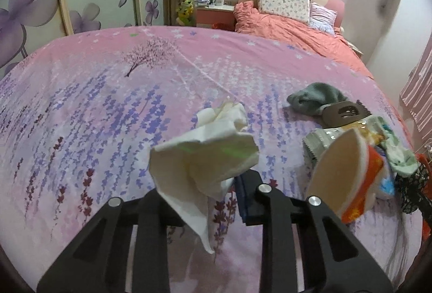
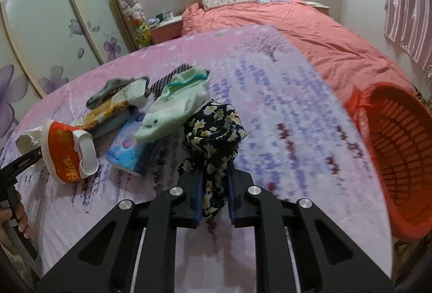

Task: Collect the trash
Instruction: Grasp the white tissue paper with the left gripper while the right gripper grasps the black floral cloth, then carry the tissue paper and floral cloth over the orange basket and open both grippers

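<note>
The scene is a bedroom, and the work goes on over a bed [image 1: 108, 93] covered by a pink sheet with purple flowers. The left gripper [image 1: 216, 185] has its jaws closed on a crumpled white tissue [image 1: 205, 150], which hangs above the sheet. The right gripper [image 2: 214, 185] has its jaws closed on a black cloth with flowers [image 2: 213, 131], lifted off the bed. In the right wrist view, an orange basket [image 2: 399, 158] stands at about 3 o'clock, at the bed's edge; it looks like the place for the collected things.

I judge the task is in its middle. On the bed at about 10 o'clock remain a red paper cup [image 2: 66, 150], a snack wrapper [image 2: 108, 111], a blue packet [image 2: 129, 147], a green sock [image 2: 172, 109] and a grey sock [image 2: 108, 93]. Nothing inside the basket can be seen.
</note>
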